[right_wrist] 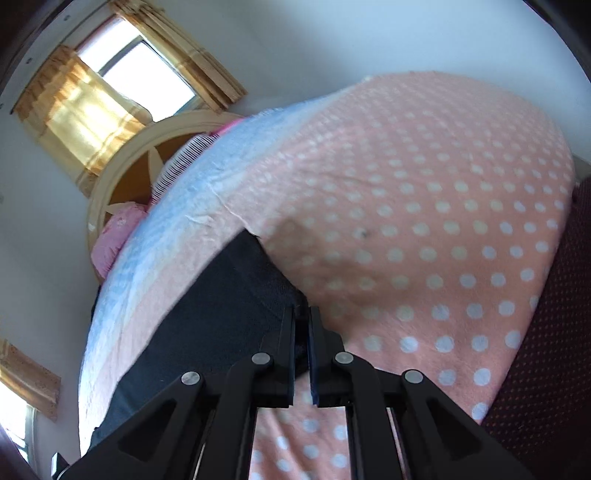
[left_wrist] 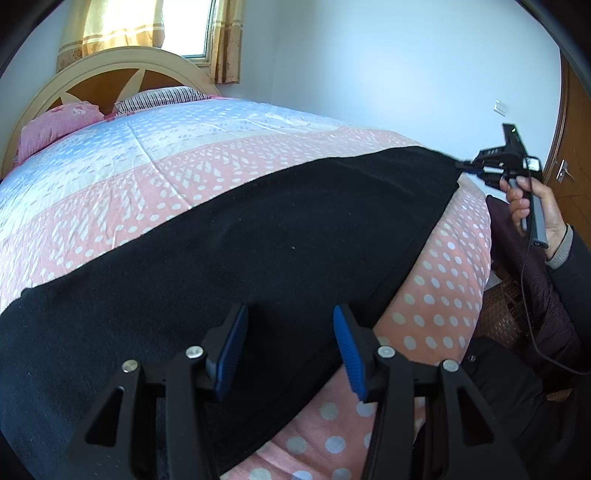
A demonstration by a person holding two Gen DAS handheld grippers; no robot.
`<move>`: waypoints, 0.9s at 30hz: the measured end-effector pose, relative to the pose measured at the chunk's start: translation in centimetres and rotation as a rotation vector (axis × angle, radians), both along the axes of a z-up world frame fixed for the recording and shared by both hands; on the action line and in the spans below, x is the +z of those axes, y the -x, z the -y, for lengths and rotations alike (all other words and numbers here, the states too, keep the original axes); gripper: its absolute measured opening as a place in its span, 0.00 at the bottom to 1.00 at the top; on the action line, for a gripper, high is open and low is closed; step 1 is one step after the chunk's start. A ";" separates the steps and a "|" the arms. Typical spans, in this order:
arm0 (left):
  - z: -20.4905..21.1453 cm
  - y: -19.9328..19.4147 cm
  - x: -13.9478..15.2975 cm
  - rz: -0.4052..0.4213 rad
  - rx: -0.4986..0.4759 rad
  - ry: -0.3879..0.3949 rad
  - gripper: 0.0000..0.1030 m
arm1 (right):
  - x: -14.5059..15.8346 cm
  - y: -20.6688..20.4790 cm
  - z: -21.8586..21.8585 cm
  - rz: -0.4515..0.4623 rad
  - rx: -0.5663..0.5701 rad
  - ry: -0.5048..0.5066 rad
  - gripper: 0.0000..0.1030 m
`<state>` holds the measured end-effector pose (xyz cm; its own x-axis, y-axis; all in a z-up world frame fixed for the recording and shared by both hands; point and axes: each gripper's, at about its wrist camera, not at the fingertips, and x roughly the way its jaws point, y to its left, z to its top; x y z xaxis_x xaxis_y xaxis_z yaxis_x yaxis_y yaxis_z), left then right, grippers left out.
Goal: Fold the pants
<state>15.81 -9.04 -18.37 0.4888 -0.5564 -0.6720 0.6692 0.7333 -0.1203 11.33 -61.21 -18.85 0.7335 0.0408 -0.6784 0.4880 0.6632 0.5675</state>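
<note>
Right gripper (right_wrist: 303, 325) closed on a corner of the dark pants (right_wrist: 207, 314), pants spread over a pink polka-dot bedspread (right_wrist: 424, 221), rounded headboard (right_wrist: 122, 162) and curtained window (right_wrist: 110, 85) seen beyond

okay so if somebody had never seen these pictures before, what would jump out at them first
Probably the black pants, spread in a wide dark band across the pink polka-dot bedspread. Next, the right gripper at the far right, pinching a corner of the pants, while the left gripper hangs open above the near edge. Behind, a sunlit curtained window glows above the headboard.
</note>
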 end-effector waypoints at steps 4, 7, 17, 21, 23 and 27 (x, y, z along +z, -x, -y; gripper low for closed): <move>-0.2 0.0 0.0 0.002 -0.001 0.005 0.50 | 0.3 -0.5 -0.6 -0.027 0.037 0.052 0.06; -0.3 0.0 0.0 -0.001 -0.002 0.011 0.50 | 0.0 -0.6 -0.7 -0.037 0.038 0.052 0.11; -0.3 0.0 0.0 0.001 -0.001 0.022 0.51 | 5.9 0.2 -6.8 0.104 0.122 0.247 0.34; -0.5 0.0 0.1 0.006 0.008 0.029 0.54 | 4.8 -2.4 -12.7 0.098 0.362 0.263 0.35; -0.7 0.1 0.2 0.017 0.028 0.036 0.62 | 3.0 -3.6 -14.4 0.010 0.442 0.255 0.35; -1.3 -0.3 0.4 0.009 0.090 0.054 0.74 | 2.3 -4.0 -15.9 -0.066 0.478 0.309 0.35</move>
<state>16.11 -7.77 -17.97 0.5438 -0.5458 -0.6375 0.6025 0.7827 -0.1562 15.28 -45.27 -16.58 0.6380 0.1501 -0.7553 0.1207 0.9492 0.2906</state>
